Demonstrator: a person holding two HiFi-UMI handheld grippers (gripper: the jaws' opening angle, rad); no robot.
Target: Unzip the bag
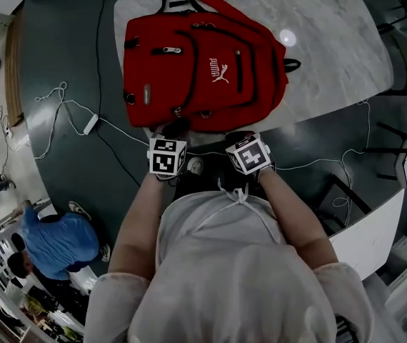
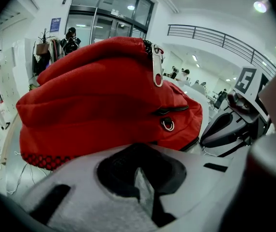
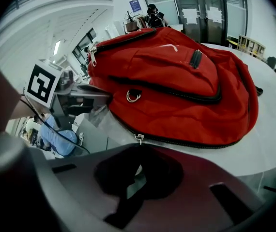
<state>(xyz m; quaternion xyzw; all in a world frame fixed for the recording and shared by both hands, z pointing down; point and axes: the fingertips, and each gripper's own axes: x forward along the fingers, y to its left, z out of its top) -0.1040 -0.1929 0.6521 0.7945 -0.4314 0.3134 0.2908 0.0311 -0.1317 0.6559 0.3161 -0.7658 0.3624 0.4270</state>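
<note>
A red backpack [image 1: 203, 66] lies flat on the marble table [image 1: 332, 41], its black zips closed. In the head view both grippers sit side by side at the bag's near edge. My left gripper [image 1: 171, 131] is beside the bag's lower left corner, and the left gripper view shows the bag [image 2: 104, 95] rising just past the gripper [image 2: 140, 153], with a silver zip pull [image 2: 157, 71] hanging on top. My right gripper [image 3: 138, 151] points at the bag's bottom seam, where a small zip pull [image 3: 139, 138] lies just beyond the tips. Both pairs of jaws look closed together with nothing between them.
White cables [image 1: 68, 106] and a power adapter [image 1: 91, 123] trail over the dark floor on the left. A person in a blue top [image 1: 57, 238] crouches at lower left. Dark chairs [image 1: 396, 148] stand to the right of the table.
</note>
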